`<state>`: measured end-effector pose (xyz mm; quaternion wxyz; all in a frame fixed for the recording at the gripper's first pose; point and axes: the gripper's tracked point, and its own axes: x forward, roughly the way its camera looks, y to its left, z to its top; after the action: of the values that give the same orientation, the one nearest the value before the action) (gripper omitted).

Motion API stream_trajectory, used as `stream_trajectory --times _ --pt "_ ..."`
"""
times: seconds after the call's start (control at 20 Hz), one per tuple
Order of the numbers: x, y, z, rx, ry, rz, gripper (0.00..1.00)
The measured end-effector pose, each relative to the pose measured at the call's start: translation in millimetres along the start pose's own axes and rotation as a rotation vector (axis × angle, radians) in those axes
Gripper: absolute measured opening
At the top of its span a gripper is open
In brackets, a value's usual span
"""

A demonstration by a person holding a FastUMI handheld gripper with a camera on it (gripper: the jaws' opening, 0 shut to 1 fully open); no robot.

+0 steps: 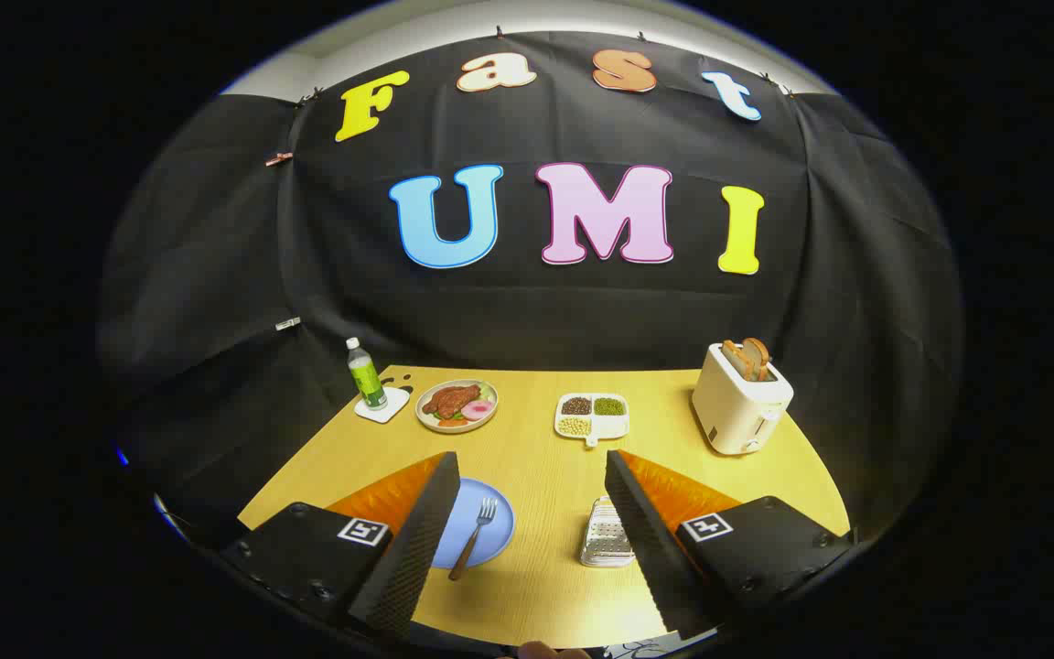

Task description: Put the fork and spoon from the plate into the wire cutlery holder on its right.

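A blue plate [490,535] lies on the wooden table, partly hidden behind my left finger. A fork [475,537] with a brown handle rests on it, tines pointing away from me. To the plate's right stands the wire cutlery holder [607,535], its right side covered by my right finger. My gripper [532,465] hovers above the near part of the table, open wide, with nothing between its fingers. Plate and holder both sit below and between the fingers. I see no spoon; the left finger covers part of the plate.
Farther back stand a green bottle [366,373] on a white coaster, a plate of food [457,405], a white divided dish [592,416] of beans and a white toaster [740,400] with bread in it. The table's [536,476] near edge lies just below the fingers.
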<state>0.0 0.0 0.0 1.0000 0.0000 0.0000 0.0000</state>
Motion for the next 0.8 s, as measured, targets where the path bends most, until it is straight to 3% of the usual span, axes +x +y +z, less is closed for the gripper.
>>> stream_trajectory --times 0.3,0.8 --pt "-12 -12 24 0.007 -0.088 -0.048 0.99" --pt "-12 -22 28 0.013 -0.108 -0.093 0.99"
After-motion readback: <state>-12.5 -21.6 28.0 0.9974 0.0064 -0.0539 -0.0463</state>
